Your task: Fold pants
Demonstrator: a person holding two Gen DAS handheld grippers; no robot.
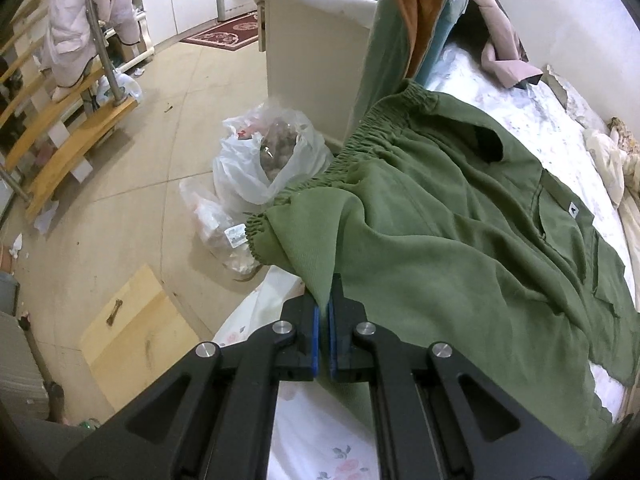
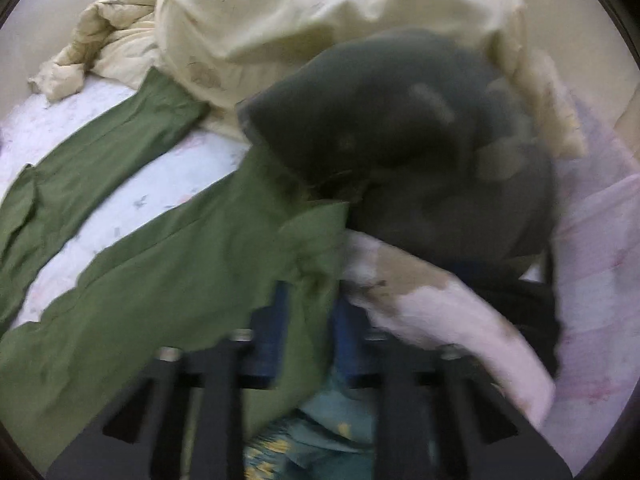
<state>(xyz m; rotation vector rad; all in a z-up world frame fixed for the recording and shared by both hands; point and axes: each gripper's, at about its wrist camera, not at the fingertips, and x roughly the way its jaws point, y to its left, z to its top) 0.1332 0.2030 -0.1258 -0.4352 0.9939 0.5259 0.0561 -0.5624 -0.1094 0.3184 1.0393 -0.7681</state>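
Green pants lie spread on a bed with a pale flowered sheet. Their elastic waistband runs along the bed's left edge. My left gripper is shut on a fold of the green fabric near the waistband. In the right wrist view the two pant legs stretch away to the left. My right gripper is blurred; green fabric of one leg lies between its blue pads and the jaws look closed on it.
A cream quilt, a dark grey garment and a pink garment lie by the leg ends. White plastic bags sit on the floor beside the bed. A white cabinet and hanging clothes stand behind the waistband.
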